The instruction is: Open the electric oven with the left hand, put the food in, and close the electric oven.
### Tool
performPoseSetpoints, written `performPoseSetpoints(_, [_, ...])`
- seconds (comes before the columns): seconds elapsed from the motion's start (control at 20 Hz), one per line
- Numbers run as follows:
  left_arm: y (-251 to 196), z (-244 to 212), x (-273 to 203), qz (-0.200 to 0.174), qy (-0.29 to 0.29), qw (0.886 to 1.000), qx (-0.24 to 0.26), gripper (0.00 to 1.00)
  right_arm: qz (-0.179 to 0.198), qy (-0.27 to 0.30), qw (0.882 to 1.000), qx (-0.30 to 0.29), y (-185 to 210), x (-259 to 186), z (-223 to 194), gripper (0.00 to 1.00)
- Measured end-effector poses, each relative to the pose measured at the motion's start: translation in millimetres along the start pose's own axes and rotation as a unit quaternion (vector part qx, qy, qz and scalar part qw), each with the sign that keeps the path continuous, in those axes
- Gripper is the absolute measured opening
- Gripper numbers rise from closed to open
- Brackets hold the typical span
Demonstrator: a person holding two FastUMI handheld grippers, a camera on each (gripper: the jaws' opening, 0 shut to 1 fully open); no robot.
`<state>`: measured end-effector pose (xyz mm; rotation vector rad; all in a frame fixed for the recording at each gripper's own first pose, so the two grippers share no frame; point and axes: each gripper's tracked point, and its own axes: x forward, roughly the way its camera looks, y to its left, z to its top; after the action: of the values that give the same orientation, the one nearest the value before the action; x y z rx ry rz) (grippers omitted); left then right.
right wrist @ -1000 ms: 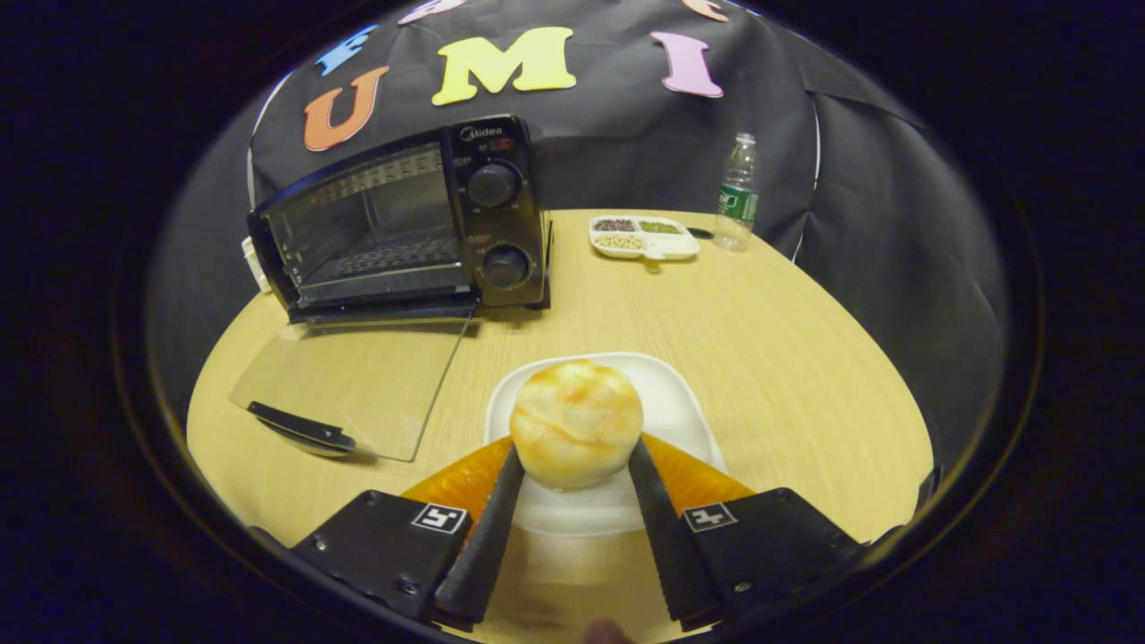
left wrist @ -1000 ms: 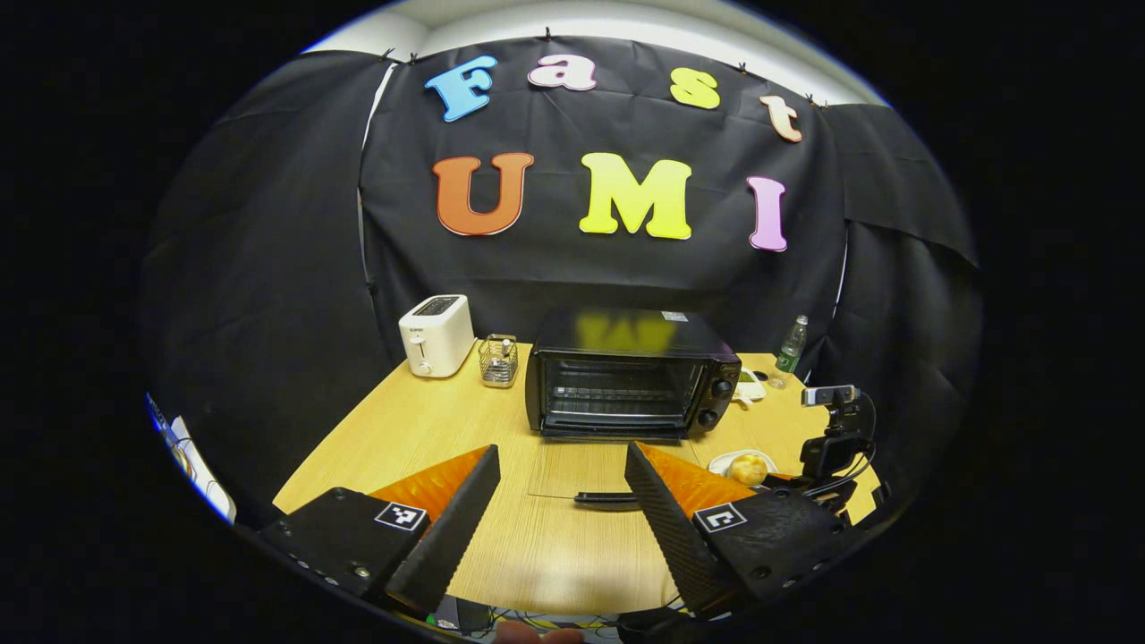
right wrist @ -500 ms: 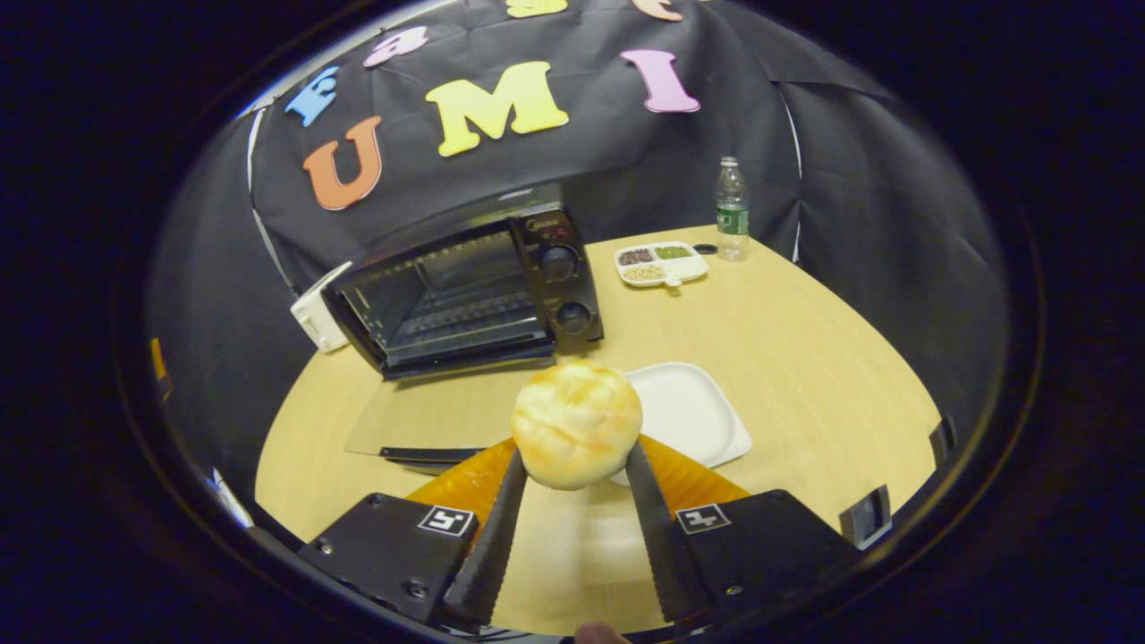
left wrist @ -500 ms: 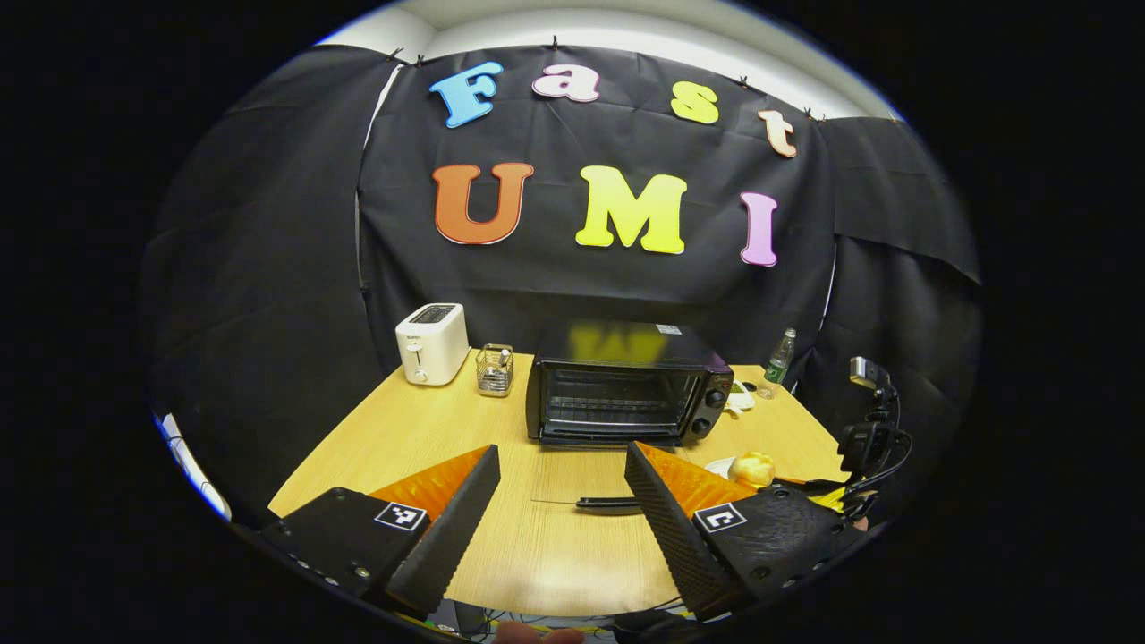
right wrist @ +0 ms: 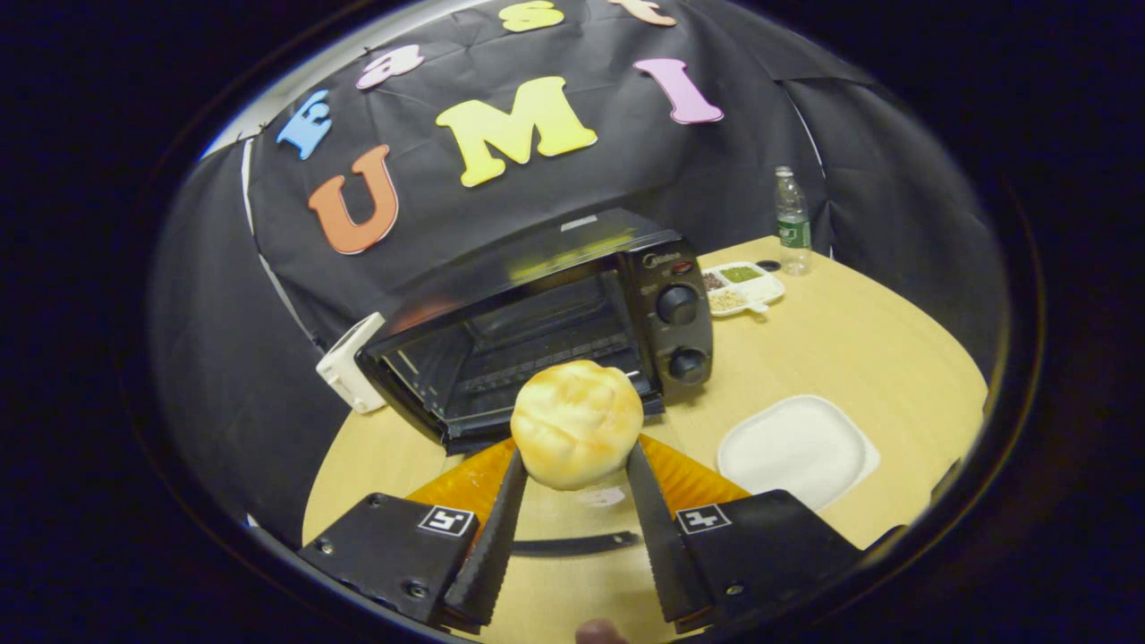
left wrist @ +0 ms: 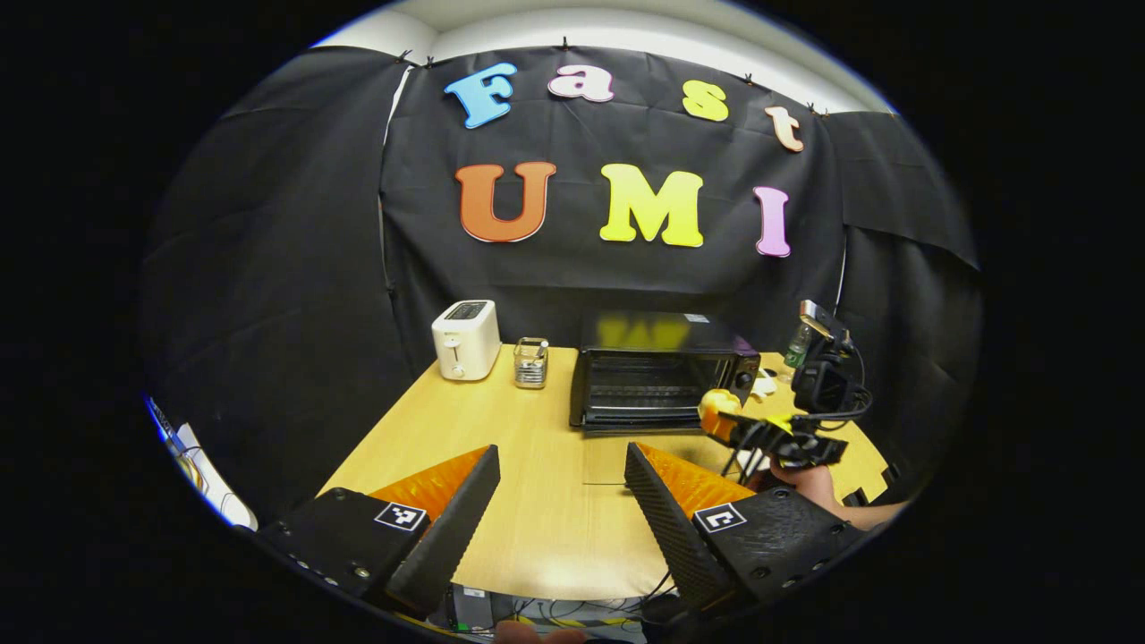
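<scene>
Right tool [right wrist: 572, 465] grasping the bun [right wrist: 577, 423], raised above the worktop [right wrist: 850, 340] just before the electric oven [right wrist: 546, 322], whose door [right wrist: 572, 537] apparently lies folded down beneath the tool. Left tool [left wrist: 562, 483] released, well back from the oven.

The wooden tabletop [right wrist: 832, 349] carries the open electric oven [right wrist: 555, 313], a white toaster [left wrist: 466, 339], a wire basket [left wrist: 531, 362], perhaps holding something, an empty white plate [right wrist: 796, 450], a divided dish [right wrist: 742, 286] and a bottle [right wrist: 792, 224].

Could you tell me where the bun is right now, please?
The bun is held in the right gripper, above the table before the open oven.
</scene>
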<state>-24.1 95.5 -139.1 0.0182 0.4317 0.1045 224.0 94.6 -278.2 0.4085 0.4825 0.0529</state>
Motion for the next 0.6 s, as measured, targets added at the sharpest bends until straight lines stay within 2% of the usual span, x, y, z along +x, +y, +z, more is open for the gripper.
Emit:
performPoseSetpoints(0.25, [26.6,-13.9,-7.9,0.021,0.021,1.0,0.0,0.93,-0.01,-0.016,1.0,0.014,20.4,67.3,12.0,0.67])
performPoseSetpoints(0.6, [44.8,-27.5,-8.4,0.047,0.051,0.998,-0.012,0.93,-0.04,-0.033,0.998,0.03,18.1,130.8,23.7,0.67])
